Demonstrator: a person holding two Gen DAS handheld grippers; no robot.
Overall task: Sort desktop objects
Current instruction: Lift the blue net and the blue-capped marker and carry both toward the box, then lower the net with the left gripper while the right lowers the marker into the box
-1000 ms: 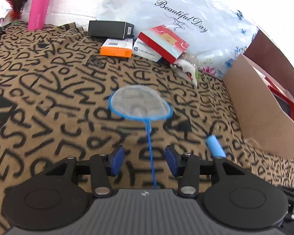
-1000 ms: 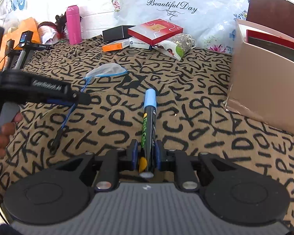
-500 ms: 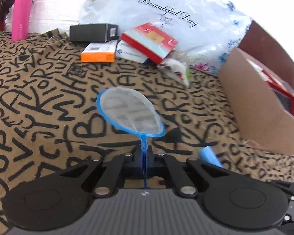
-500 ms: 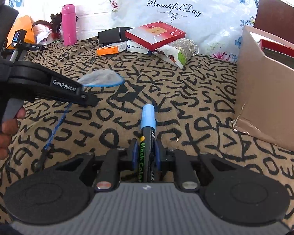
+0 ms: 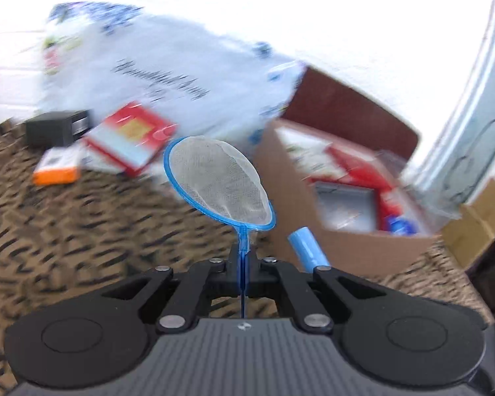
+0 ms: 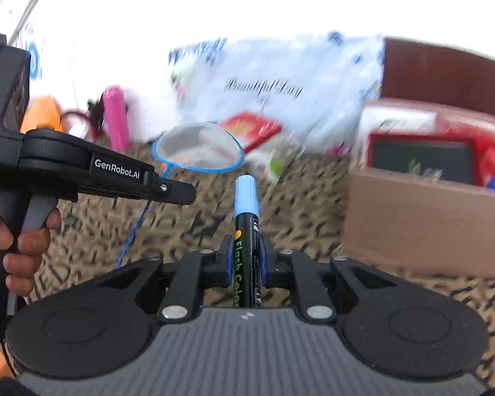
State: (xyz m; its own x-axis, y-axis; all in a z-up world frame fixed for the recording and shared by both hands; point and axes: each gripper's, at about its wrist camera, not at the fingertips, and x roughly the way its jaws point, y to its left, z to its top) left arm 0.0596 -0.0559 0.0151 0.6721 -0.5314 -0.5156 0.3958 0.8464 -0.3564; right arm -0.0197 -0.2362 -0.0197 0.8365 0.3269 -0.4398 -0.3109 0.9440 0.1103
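My left gripper [image 5: 242, 265] is shut on the thin handle of a blue-rimmed mesh net [image 5: 219, 184] and holds it off the cloth, hoop forward. The net also shows in the right wrist view [image 6: 198, 148], with the left gripper [image 6: 181, 194] at the left. My right gripper [image 6: 246, 260] is shut on a black marker with a light blue cap [image 6: 246, 198], held above the cloth. Its blue cap shows in the left wrist view [image 5: 305, 247]. An open cardboard box [image 5: 346, 247] stands ahead on the right and shows in the right wrist view [image 6: 422, 224].
A patterned brown cloth [image 5: 82, 231] covers the desk. At the back lie a black box [image 5: 54, 127], an orange box [image 5: 57, 166], a red box [image 5: 128, 138] and a white floral bag [image 5: 168, 76]. A pink bottle [image 6: 115, 115] stands far left. The view is motion blurred.
Both grippers have risen from the cloth and swung toward the cardboard box. The left gripper closed on the net handle a second ago and now carries the net in the air.
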